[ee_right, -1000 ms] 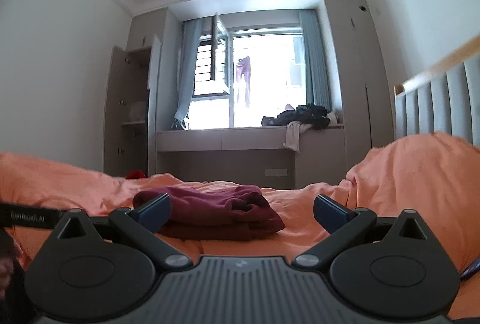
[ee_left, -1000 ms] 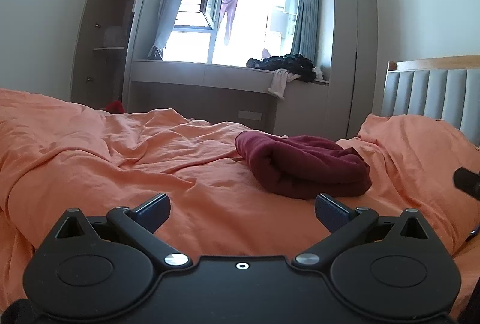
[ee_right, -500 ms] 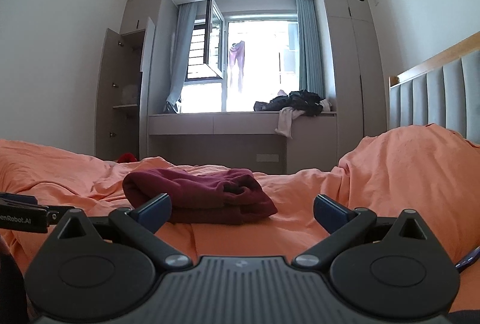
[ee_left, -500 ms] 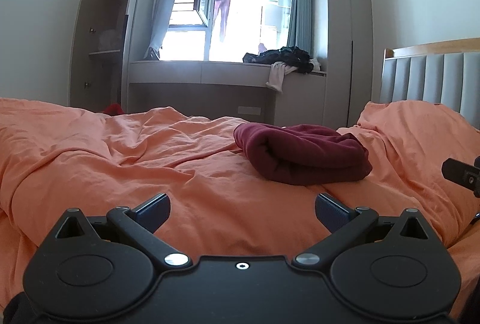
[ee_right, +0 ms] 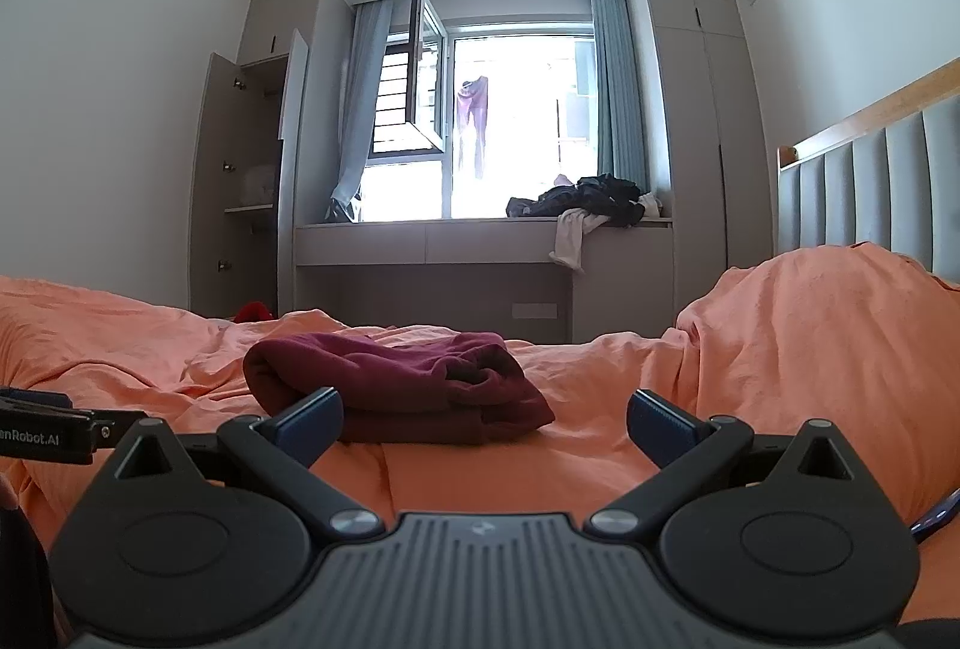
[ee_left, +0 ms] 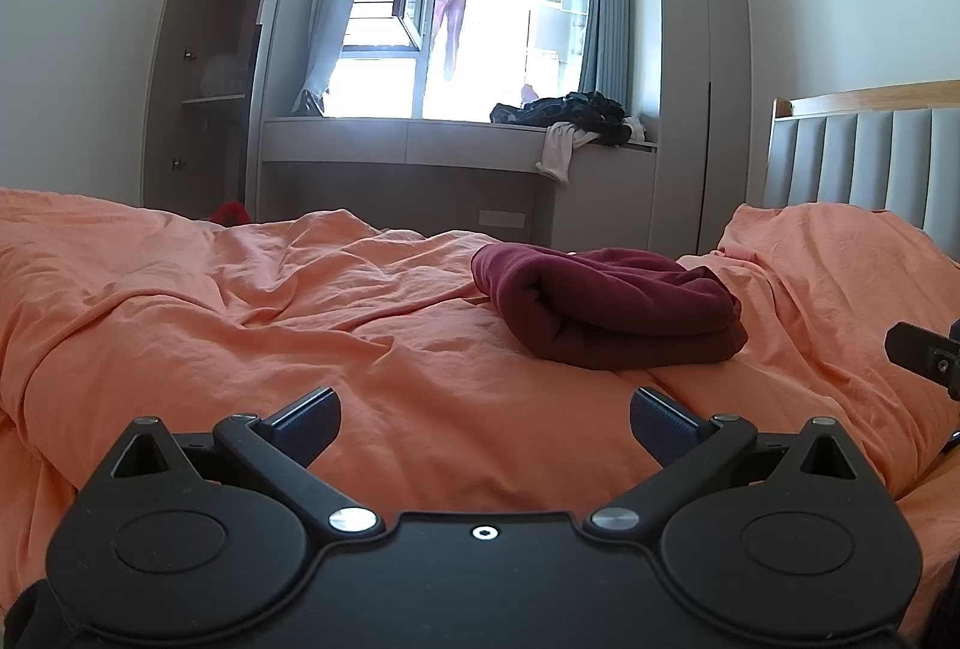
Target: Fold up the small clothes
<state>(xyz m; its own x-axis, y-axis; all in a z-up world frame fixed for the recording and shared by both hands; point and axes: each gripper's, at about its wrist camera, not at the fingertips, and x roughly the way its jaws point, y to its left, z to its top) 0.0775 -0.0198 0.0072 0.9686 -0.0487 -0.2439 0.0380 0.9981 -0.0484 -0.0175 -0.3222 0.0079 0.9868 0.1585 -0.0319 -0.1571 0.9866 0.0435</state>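
A dark red garment [ee_left: 612, 310] lies folded in a thick bundle on the orange bedcover [ee_left: 240, 313]. It also shows in the right wrist view [ee_right: 396, 388]. My left gripper [ee_left: 483, 424] is open and empty, held low over the cover, short of the garment and left of it. My right gripper [ee_right: 483, 424] is open and empty, close in front of the garment's near edge. Part of the right gripper shows at the right edge of the left wrist view [ee_left: 924, 361].
An orange pillow mound [ee_right: 828, 325] lies at the right by the grey padded headboard [ee_right: 870, 193]. Beyond the bed is a window desk [ee_left: 420, 150] with a pile of dark clothes [ee_left: 570, 114], and an open wardrobe [ee_left: 222, 78].
Both grippers have tilted and drawn back a little, so the garment sits slightly lower and farther in view. The garment has not moved. Both stay open.
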